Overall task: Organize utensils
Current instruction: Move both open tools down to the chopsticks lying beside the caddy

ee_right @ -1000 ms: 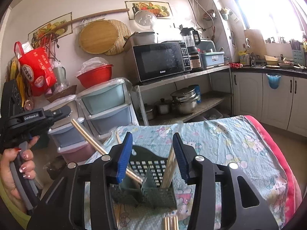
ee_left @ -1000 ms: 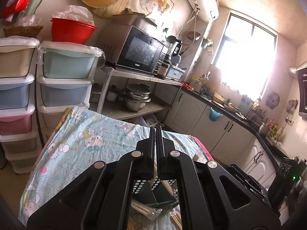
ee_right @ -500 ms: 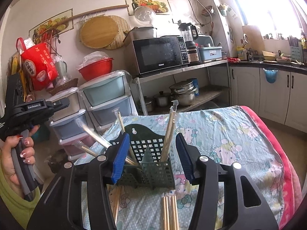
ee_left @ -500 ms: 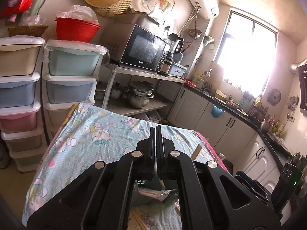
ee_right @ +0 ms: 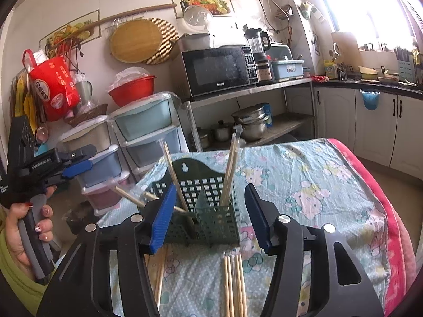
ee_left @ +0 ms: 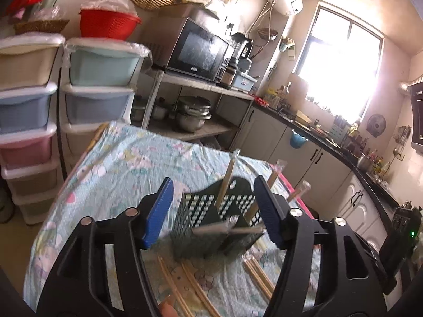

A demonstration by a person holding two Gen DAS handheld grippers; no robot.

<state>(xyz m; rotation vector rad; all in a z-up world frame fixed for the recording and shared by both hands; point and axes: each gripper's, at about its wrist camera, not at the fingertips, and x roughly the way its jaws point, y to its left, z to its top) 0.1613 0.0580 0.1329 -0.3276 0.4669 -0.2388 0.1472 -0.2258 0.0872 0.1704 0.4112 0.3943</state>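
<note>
A: Left wrist view?
B: The dark green perforated plastic utensil basket (ee_left: 211, 219) stands on the cartoon-print tablecloth (ee_left: 127, 163), clear cloth behind. The left gripper (ee_left: 214, 211) has just spread apart, empty; a chopstick pair lies blurred across the basket.

A: Right wrist view?
B: The right gripper (ee_right: 210, 214) has been widening, gripping nothing. Only here: wooden chopsticks (ee_right: 234, 280) before the basket.

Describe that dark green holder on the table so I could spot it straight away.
Look at the table draped in a pale blue cartoon-print cloth. Near its front stands the dark green holder, a perforated plastic basket with an arched back and a keyhole slot. Unlike the loose chopsticks lying flat before it, it stands upright with wrapped chopsticks poking out.
</note>
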